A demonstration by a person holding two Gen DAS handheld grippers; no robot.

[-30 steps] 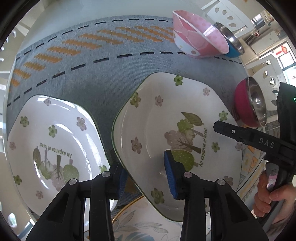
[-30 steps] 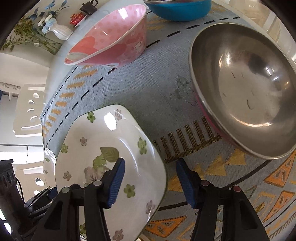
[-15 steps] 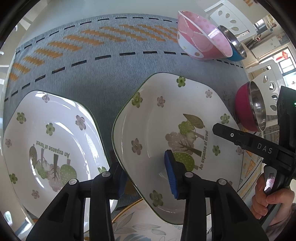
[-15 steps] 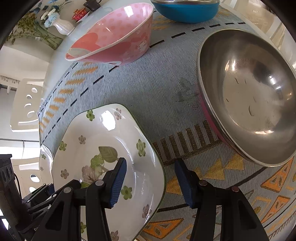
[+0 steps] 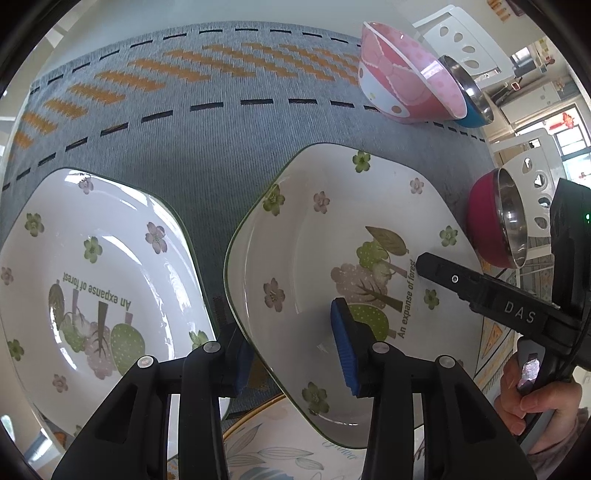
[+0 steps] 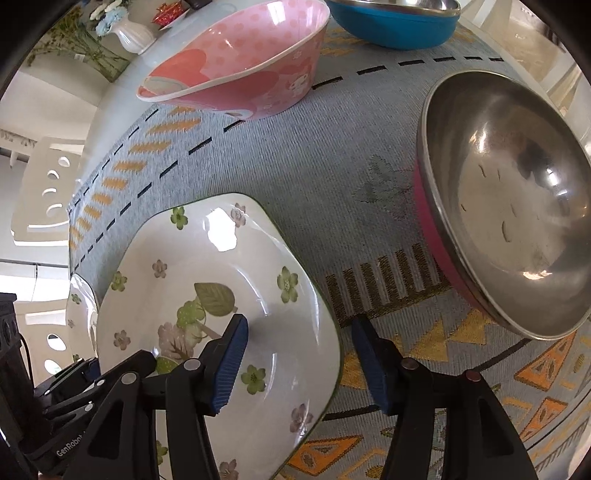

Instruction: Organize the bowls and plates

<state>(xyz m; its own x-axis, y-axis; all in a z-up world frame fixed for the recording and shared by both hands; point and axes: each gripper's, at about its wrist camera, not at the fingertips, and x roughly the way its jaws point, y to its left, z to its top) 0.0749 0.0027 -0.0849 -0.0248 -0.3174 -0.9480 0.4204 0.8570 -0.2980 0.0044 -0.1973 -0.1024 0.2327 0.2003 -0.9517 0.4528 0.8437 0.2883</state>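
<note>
A white flowered plate (image 5: pixel 332 236) is held tilted above the grey table runner (image 5: pixel 207 147). My left gripper (image 5: pixel 291 350) straddles its near-left rim, one pad under it and one pad on its face. My right gripper (image 6: pixel 295 365) straddles the opposite rim of the same plate (image 6: pixel 192 295), jaws wide. A second flowered plate (image 5: pixel 92 273) lies flat at the left. A pink bowl (image 5: pixel 402 88), a blue steel bowl (image 5: pixel 469 99) and a magenta steel bowl (image 6: pixel 509 236) stand on the runner.
A third plate with a gold rim and leaf pattern (image 5: pixel 266 450) lies under the held plate near me. White chairs (image 5: pixel 465 40) stand beyond the table. A white vase with flowers (image 6: pixel 129 33) is at the far end.
The held plate has shifted slightly left and lifted a little with both grippers. The flat plate at the left fills more of the left wrist view.
</note>
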